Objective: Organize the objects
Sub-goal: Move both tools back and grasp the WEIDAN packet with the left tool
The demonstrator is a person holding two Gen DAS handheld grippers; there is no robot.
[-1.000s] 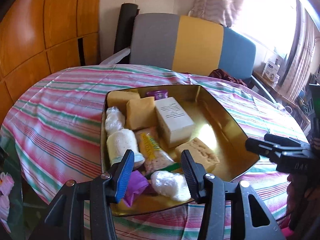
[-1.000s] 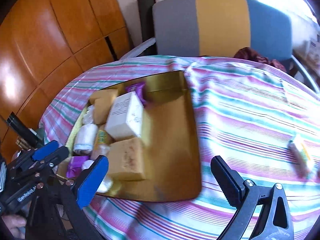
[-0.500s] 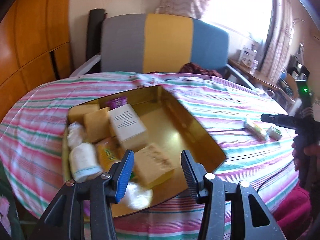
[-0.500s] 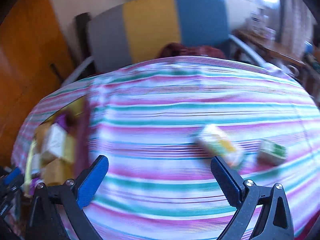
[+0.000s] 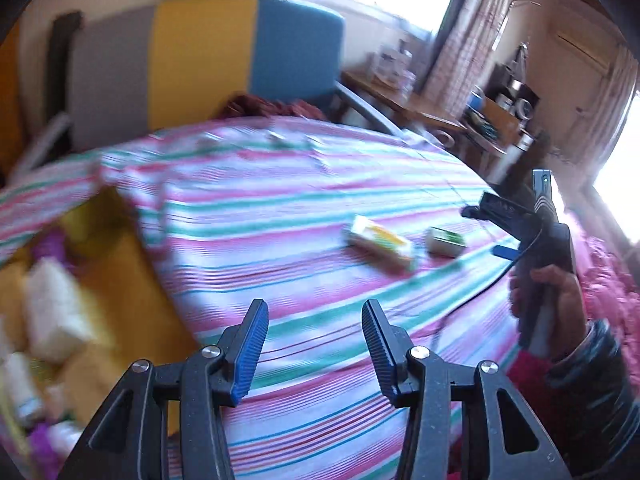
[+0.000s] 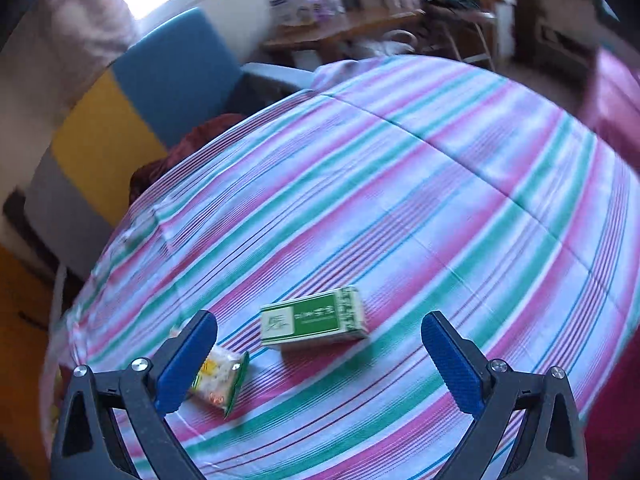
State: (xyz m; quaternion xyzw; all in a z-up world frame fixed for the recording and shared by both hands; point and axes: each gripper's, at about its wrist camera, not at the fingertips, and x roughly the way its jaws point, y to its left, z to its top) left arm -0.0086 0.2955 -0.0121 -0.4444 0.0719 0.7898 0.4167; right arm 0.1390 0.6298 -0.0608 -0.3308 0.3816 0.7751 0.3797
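Observation:
A green and white box (image 6: pixel 314 322) lies on the striped tablecloth between the open fingers of my right gripper (image 6: pixel 320 344), a little beyond the tips. A yellow-green snack packet (image 6: pixel 218 376) lies beside it, partly behind the left fingertip. In the left wrist view the packet (image 5: pixel 380 246) and the box (image 5: pixel 444 242) lie right of centre, with my right gripper (image 5: pixel 494 232) just beyond them, held by a hand. My left gripper (image 5: pixel 314 340) is open and empty over bare cloth. The gold tray (image 5: pixel 132 280) with several packed items sits blurred at the left.
A chair (image 5: pixel 208 64) with grey, yellow and blue panels stands behind the table, with dark red cloth (image 5: pixel 276 106) on it. A cluttered wooden side table (image 5: pixel 420 104) stands at the back right. The tablecloth (image 6: pixel 400 184) covers the round table.
Both grippers have swung right, away from the gold tray. The right gripper now hovers at the green box and packet. The tray has slid to the left edge of the left view.

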